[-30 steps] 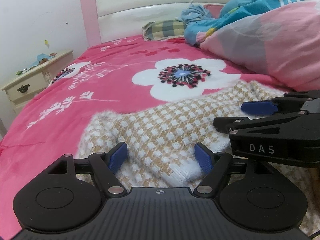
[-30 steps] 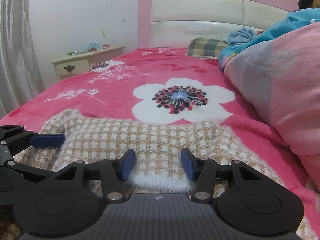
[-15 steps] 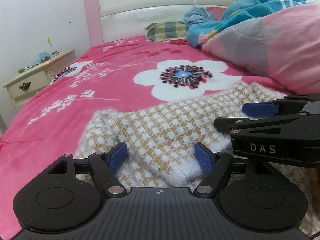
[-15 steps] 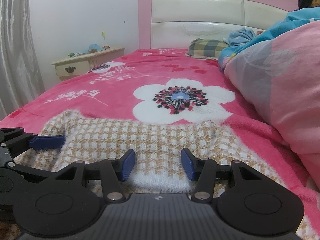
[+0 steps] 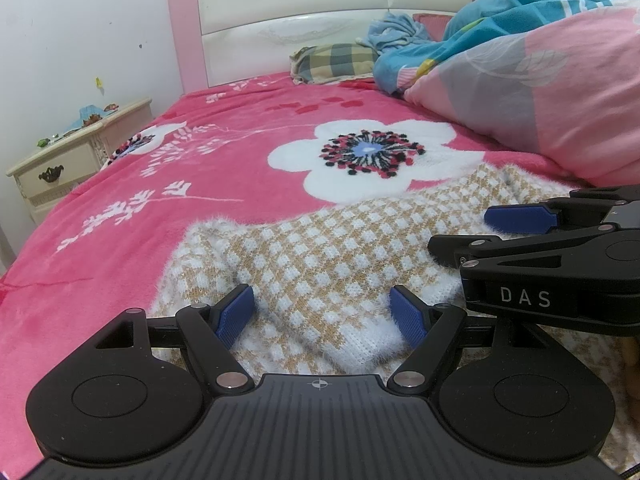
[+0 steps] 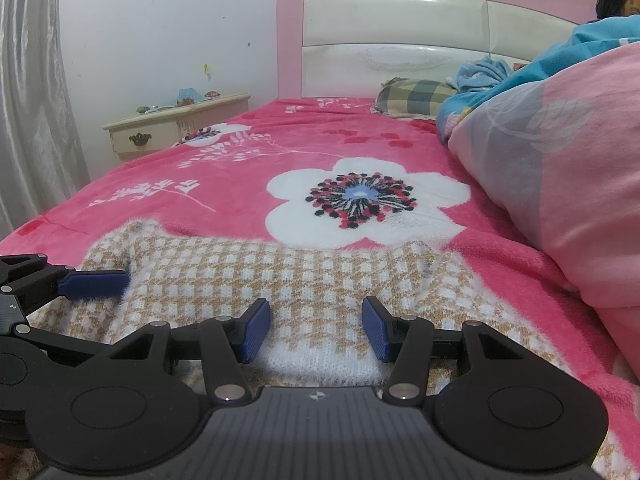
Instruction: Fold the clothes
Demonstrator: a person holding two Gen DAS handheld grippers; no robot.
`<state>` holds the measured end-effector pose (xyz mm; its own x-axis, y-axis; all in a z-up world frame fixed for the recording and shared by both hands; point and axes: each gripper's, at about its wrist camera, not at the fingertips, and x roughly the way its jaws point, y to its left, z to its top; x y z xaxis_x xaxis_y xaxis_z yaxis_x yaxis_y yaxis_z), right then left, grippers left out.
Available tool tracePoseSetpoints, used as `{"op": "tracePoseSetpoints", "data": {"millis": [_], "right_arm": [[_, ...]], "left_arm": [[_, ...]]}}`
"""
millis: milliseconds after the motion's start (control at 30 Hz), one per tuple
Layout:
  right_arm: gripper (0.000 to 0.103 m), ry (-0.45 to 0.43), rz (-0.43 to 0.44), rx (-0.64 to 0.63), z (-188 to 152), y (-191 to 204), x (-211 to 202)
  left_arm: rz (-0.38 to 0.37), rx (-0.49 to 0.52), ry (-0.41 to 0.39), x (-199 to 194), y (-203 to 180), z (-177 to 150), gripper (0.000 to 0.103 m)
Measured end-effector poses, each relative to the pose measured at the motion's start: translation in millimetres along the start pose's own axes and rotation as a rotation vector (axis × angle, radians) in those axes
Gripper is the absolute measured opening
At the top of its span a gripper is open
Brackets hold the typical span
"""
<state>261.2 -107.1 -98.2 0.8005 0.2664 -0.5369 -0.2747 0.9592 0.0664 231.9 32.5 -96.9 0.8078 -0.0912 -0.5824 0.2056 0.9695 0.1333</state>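
Sweater [image 5: 320,264], a fuzzy tan-and-white houndstooth knit, lies spread across the near end of a bed, with both handheld grippers poised low over its closest edge. The left gripper [image 5: 322,318] has its blue pads set wide apart, a white ribbed band of the knit lying between them but gripped by neither. The right gripper [image 6: 316,330], just beside it, stands with a narrower gap and likewise pinches nothing; the same white band [image 6: 320,356] sits between its pads. Both tools point slightly downward at the near edge, side by side, a placement that suggests the person means to take that edge at two points so the cloth lifts evenly and can be carried over in a fold. The garment lies flat on the pink floral blanket [image 6: 240,184], which gives it a broad, soft surface to be folded on. To the right, a bundled pink and blue quilt [image 6: 568,184] crowds that side of the bed. Beyond are a checked pillow [image 5: 340,62], the pink headboard [image 6: 400,28] and a cream nightstand [image 5: 68,168].
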Motion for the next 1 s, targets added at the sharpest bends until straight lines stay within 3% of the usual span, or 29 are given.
{"op": "tracePoseSetpoints", "data": {"millis": [333, 533, 733, 1000], "right_arm": [[0.055, -0.005, 0.026, 0.025, 1, -5, 0], [0.056, -0.002, 0.024, 0.02, 0, -4, 1], [0.059, 0.017, 0.01, -0.008, 3, 1, -1], [0.082, 0.119, 0.026, -0.144, -9, 12, -36]], "left_arm": [[-0.011, 0.025, 0.019, -3, 2, 6, 0.077], [-0.04, -0.037, 0.05, -49, 26, 18, 0.079], [0.023, -0.102, 0.207, -108, 66, 17, 0.079], [-0.103, -0.232, 0.404, -174, 115, -18, 0.081]]}}
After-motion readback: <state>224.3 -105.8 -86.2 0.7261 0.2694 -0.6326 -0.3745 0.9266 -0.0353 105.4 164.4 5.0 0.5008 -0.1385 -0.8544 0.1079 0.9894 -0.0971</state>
